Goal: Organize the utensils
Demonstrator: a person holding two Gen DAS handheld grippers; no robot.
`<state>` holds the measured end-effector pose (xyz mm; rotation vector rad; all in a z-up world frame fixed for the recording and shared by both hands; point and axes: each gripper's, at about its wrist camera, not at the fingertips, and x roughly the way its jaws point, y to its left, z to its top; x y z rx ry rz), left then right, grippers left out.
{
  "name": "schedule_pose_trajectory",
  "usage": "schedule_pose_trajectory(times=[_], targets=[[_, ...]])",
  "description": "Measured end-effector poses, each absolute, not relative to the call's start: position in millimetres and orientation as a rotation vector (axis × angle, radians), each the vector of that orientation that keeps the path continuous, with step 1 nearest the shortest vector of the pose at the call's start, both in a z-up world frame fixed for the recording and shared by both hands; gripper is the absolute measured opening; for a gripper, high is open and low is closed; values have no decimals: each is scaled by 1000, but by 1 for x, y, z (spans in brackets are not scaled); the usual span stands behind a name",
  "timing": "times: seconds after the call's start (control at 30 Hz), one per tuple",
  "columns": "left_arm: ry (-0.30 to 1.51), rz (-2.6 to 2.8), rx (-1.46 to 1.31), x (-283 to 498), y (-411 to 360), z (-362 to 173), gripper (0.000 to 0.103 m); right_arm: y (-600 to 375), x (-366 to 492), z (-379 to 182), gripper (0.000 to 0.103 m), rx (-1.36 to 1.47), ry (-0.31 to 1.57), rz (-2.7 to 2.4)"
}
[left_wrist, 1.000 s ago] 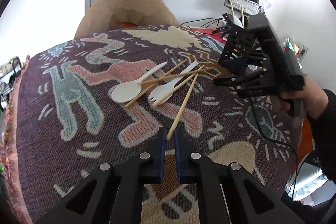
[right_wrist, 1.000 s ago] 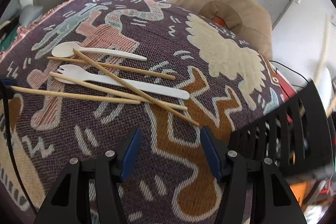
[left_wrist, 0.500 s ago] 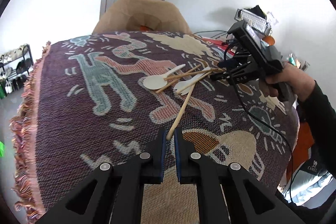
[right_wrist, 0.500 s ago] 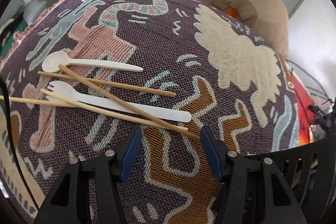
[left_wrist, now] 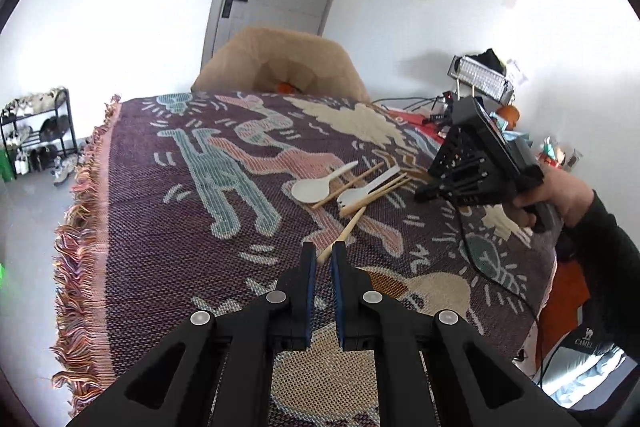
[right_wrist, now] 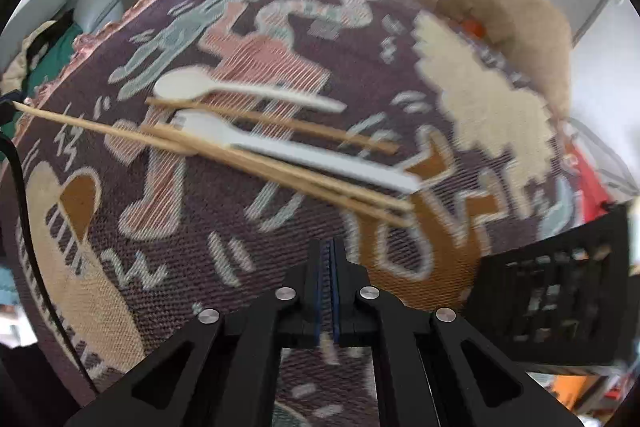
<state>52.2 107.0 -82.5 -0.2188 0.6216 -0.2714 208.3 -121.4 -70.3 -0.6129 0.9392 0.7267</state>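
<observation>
Now our right gripper [right_wrist: 328,259] has just snapped closed on nothing, short of the chopsticks [right_wrist: 320,183] heaped with spoon [right_wrist: 188,87] and fork [right_wrist: 304,151] on the blanket [left_wrist: 168,227]; our left gripper [left_wrist: 323,259] stays clamped on one chopstick [left_wrist: 344,231], sorting barely begun.

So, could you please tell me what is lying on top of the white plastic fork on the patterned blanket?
Two light wooden chopsticks lie slanted across the white plastic fork, over its tine end. They hide part of the tines. Its handle shows bare on the patterned blanket.
</observation>
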Motion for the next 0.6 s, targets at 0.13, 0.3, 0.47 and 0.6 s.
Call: schedule_pose_trajectory(times=[0.13, 0.3, 0.47, 0.6], targets=[[578, -258, -248, 45, 117, -72, 7, -117, 207, -61, 24, -597, 920, 749], [529, -232, -277, 35, 133, -61, 7, -85, 181, -62, 24, -670, 880, 850], [499, -194, -292, 26, 146, -54, 6, -50, 162, -66, 23, -748, 844, 909], [481, -169, -312, 21, 157, -51, 6, -25, 149, -67, 23, -810, 812, 938]])
